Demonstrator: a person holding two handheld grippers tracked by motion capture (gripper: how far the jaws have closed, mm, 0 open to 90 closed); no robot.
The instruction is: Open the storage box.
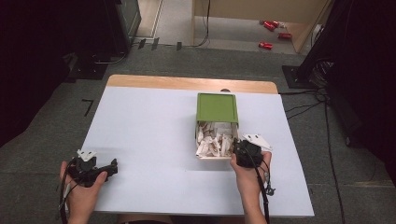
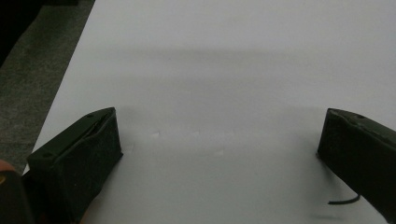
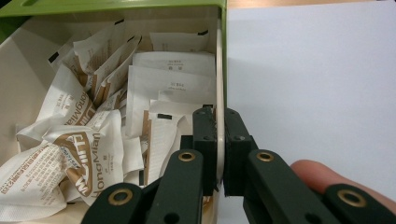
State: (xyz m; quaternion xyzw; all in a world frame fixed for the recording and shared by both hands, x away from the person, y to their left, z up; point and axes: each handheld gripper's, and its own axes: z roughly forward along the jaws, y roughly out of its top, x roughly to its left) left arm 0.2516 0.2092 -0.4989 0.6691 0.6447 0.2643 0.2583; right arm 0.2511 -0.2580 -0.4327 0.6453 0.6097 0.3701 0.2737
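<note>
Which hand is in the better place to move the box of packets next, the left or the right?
Right. The right claw is already shut on the side wall of the box, while the left claw rests open on the bare table, far from it.

My left gripper [image 1: 93, 170] is a black block with a small grey three-cornered plate on top and thin black cable trailing down past my wrist. My right gripper [image 1: 246, 153] matches it: black body, pale plate, cable running back along my bare forearm. Up close, its black arms carry brass-ringed pivots and small dark screws.
</note>
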